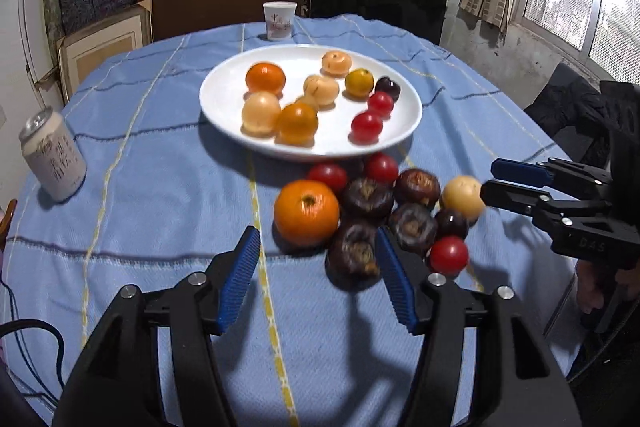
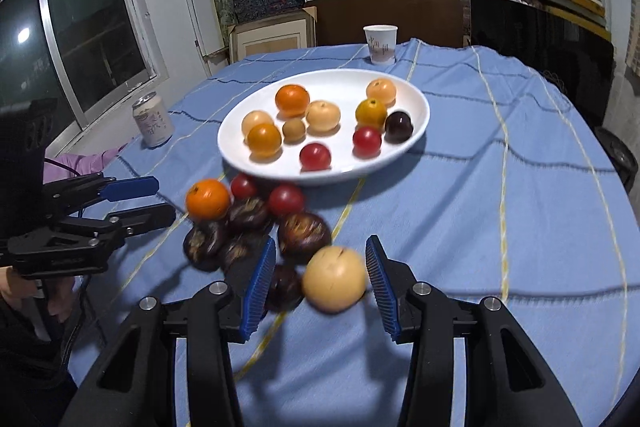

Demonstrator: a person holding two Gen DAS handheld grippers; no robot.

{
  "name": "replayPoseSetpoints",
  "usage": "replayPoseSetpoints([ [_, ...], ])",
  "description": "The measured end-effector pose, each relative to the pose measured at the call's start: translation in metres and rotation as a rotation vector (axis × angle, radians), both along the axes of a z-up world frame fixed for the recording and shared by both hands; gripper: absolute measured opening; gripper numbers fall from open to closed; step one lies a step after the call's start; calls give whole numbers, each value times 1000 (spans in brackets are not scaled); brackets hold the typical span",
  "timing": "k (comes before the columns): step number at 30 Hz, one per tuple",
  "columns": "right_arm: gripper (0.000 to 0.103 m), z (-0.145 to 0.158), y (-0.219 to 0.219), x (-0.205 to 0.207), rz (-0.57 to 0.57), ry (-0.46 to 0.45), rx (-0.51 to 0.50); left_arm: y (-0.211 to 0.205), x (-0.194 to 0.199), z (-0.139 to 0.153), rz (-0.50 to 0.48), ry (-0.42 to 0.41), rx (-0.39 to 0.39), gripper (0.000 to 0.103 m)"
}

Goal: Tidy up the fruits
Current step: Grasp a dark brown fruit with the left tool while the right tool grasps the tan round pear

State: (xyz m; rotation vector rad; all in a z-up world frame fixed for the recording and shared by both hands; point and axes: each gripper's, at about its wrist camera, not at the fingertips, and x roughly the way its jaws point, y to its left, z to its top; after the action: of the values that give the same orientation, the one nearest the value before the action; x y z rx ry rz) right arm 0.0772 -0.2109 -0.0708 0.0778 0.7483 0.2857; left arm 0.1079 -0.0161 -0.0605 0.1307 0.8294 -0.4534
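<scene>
Sorting fruit onto the white plate (image 1: 224,115): oranges, pale fruits and cherry tomatoes already lie on it. Loose pile just in front of the plate. Left gripper (image 1: 316,267), jaws partly open, empty, lines up on a large orange (image 1: 306,213). Right gripper (image 2: 320,279), partly open, frames a pale round fruit (image 2: 334,279), unpinched.

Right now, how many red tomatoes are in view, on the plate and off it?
5. Two lie on the plate: and. Three lie on the cloth: and. Others may hide behind the dark fruits.
</scene>
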Motion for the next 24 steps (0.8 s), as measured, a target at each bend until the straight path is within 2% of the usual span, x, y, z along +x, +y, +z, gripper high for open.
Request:
replayPoseSetpoints([
  [3, 47, -7, 3, -7, -16, 11, 11, -6, -8, -8, -25, 3, 11, 58],
  [5, 47, -7, 2, -11, -33, 7, 27, -16, -13, -12, -40, -17, 58, 56],
  [6, 47, -7, 1, -12, -42, 2, 27, -21, -14, -13, -45, -18, 75, 48],
  [8, 47, -8, 1, -15, -51, -4, 19, -27, -12, -16, -57, -3, 86, 43],
  [12, 47, -9, 1, -17, -50, -6, 10, -33, -5, -20, -48, 21, 85, 42],
  [17, 47, -10, 3, -18, -42, -7, 4, -43, -1, -24, -55, 25, 120, 42],
  [19, 47, -10, 3, -18, -40, -5, 3, -41, 3, -25, -50, 41, 107, 44],
  [21, 47, -11, 4, -19, -38, -1, -2, -41, 9, -31, -39, 82, 117, 52],
  [23, 47, -11, 5, -19, -35, -1, -7, -42, 10, -33, -33, 82, 124, 52],
  [24, 47, -10, 5, -20, -35, -6, -8, -43, 10, -33, -33, 80, 128, 46],
])
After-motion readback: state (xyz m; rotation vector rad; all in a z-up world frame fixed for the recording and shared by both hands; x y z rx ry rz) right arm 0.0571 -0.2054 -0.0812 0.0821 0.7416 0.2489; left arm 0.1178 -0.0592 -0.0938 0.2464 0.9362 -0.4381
